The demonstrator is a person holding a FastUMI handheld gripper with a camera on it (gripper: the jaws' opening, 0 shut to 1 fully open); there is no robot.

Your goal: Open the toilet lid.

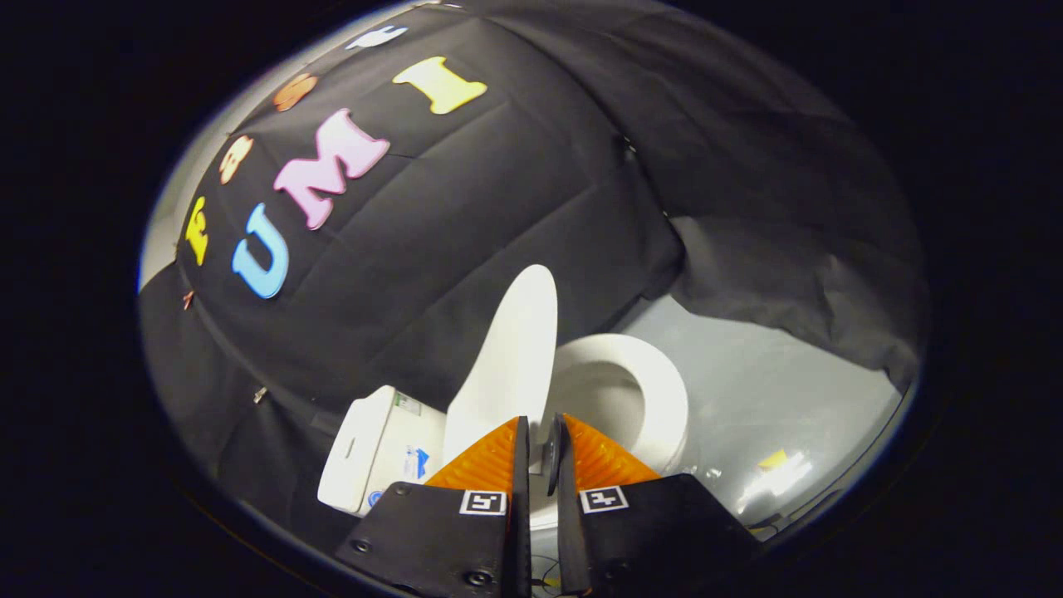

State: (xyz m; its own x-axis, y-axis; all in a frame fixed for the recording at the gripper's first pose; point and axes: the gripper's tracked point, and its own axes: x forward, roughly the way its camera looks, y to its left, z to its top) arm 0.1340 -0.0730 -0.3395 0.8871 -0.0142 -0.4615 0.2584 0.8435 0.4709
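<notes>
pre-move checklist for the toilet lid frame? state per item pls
1. White plastic toilet lid raised off the seat: ok, it stands roughly upright.
2. White oval toilet seat down on the bowl: ok, bowl opening exposed.
3. Gripper fingers closed to a narrow gap: ok.
4. Fingers pressing on the lid's edge: cannot tell; the lid's lower edge sits at the fingertips, contact is hidden.
5. Lid resting back against the white cistern: cannot tell from this angle.
6. Grey floor beside the toilet free for withdrawal: ok, just a small yellow scrap lies there.
</notes>
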